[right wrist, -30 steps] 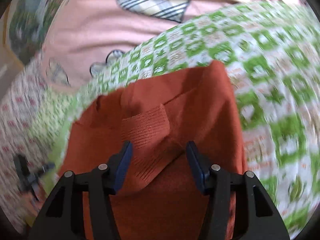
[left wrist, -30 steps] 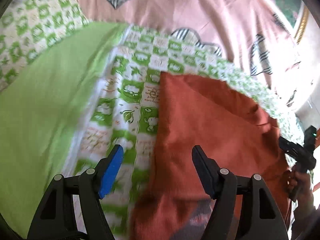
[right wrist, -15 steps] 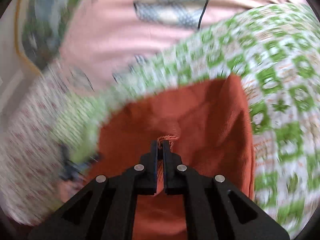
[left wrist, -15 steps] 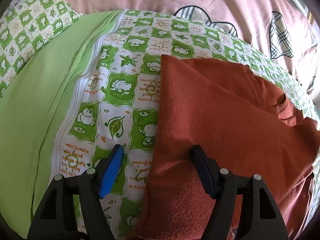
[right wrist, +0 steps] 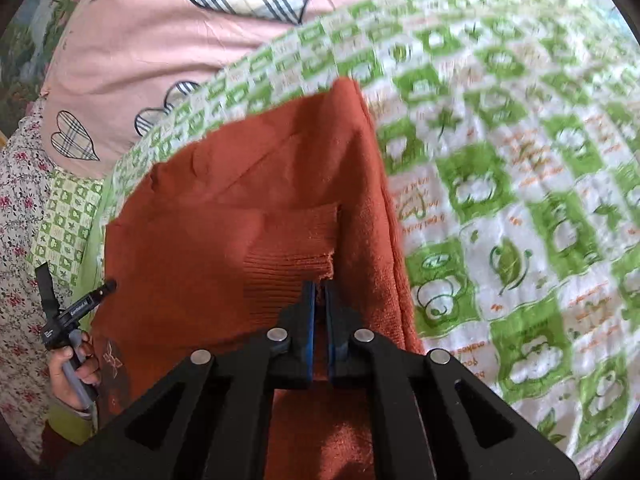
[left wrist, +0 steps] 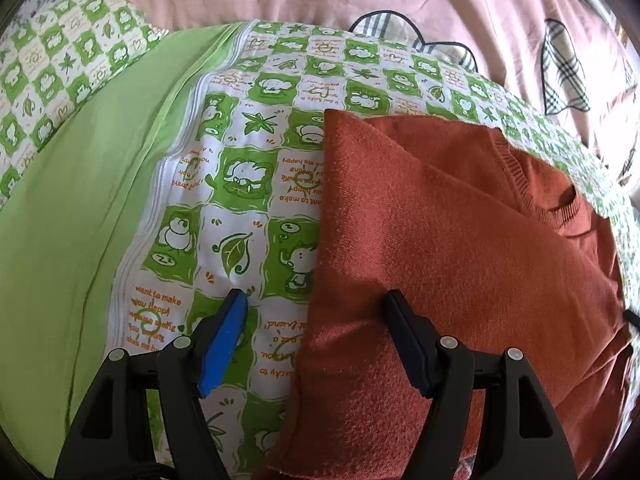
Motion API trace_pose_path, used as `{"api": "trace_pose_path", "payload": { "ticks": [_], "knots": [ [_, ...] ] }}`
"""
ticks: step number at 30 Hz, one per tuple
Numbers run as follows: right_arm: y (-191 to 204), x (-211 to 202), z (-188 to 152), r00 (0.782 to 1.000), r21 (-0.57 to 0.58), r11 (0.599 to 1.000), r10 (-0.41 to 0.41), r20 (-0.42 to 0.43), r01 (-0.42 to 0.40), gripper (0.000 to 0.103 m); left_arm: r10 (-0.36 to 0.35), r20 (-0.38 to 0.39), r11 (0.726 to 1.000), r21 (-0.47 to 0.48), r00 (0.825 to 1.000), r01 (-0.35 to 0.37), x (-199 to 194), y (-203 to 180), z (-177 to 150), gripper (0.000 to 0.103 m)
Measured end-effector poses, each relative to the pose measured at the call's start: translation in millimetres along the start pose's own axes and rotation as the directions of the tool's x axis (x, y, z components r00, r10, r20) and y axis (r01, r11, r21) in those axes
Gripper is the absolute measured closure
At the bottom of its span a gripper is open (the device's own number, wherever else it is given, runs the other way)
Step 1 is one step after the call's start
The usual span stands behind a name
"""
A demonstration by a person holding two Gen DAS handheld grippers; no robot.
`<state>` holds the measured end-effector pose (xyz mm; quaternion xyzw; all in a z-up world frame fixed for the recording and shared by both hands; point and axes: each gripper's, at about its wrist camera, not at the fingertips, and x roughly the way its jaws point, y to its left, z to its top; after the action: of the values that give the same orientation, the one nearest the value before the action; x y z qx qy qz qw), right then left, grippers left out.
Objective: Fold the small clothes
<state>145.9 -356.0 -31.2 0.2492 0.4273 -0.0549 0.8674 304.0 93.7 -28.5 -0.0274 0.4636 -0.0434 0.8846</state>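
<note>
The rust-orange knitted sweater (left wrist: 460,248) lies spread on a green-and-white checked quilt (left wrist: 248,184) printed with animals and leaves, and its straight left edge runs away from the camera between the fingers of the left gripper (left wrist: 316,308). That gripper's jaws stand wide apart and hold nothing: the blue-padded left finger sits over the quilt, the right finger over the sweater's near part. The right gripper (right wrist: 319,294) is closed tight on the ribbed cuff (right wrist: 292,256) of a sleeve folded across the sweater's body, a sliver of knit showing between the pads. Only the left wrist view shows the ribbed neckline (left wrist: 520,176) at the far right and a plain green sheet (left wrist: 72,216) to the left of the quilt. Only the right wrist view shows the cuff, the person's left hand (right wrist: 74,368) gripping the other tool's handle at the near left, and a floral cloth (right wrist: 20,200) beyond it. A pink cover (right wrist: 152,40) with plaid hearts lies at the far side in both views.
</note>
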Motion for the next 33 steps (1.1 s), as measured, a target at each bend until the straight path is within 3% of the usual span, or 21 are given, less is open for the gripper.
{"api": "trace_pose_path", "payload": {
  "ticks": [4,6,8,11,13,14,16,18,19,22,28,33],
  "knots": [
    [17,-12,18,0.998,-0.071,0.997,0.034,0.058,-0.029,0.095,-0.009,-0.006,1.000,-0.007,1.000,0.009,1,2,1,0.031],
    [24,-7,25,0.996,-0.088,0.993,0.082,0.039,-0.079,0.089,-0.005,-0.007,1.000,-0.011,1.000,0.005,0,1,0,0.031],
    [30,0,27,0.996,-0.096,0.992,0.084,0.027,-0.081,0.069,0.007,-0.003,1.000,-0.001,1.000,-0.007,-2,0,-1,0.031],
    [37,22,19,0.981,-0.103,0.978,0.177,-0.075,-0.184,0.069,0.045,0.011,0.999,0.025,0.999,-0.045,-2,-2,-4,0.030],
    [30,37,9,0.992,-0.108,0.992,0.048,-0.114,-0.060,0.070,0.056,0.011,0.998,0.024,0.998,-0.057,-2,1,-3,0.029],
    [26,37,7,0.994,-0.099,0.993,0.049,-0.100,-0.059,0.078,0.068,0.006,0.997,0.019,0.998,-0.068,-2,3,-3,0.029],
    [11,24,7,0.998,-0.018,0.999,0.031,-0.048,-0.032,0.082,0.074,-0.001,0.997,0.010,0.997,-0.074,-9,8,-4,0.030],
    [7,0,6,1.000,0.015,1.000,0.008,0.020,-0.008,0.075,0.065,0.006,0.998,0.006,0.998,-0.065,-24,12,-11,0.031],
    [5,-15,4,0.998,0.022,0.999,0.044,0.049,-0.045,0.072,0.057,0.009,0.998,0.006,0.998,-0.057,-31,14,-15,0.031],
    [3,-49,-9,0.994,0.021,0.997,0.076,0.079,-0.078,0.059,-0.004,0.014,1.000,-0.012,1.000,0.004,-60,19,-40,0.031],
    [6,-92,-70,0.991,-0.009,0.993,0.116,0.069,-0.116,0.058,-0.075,-0.006,0.997,0.003,0.997,0.075,-113,24,-113,0.031],
    [9,-105,-118,0.992,-0.025,0.992,0.126,0.025,-0.125,0.054,-0.079,-0.036,0.997,0.020,0.996,0.080,-140,28,-164,0.030]
  ]
}}
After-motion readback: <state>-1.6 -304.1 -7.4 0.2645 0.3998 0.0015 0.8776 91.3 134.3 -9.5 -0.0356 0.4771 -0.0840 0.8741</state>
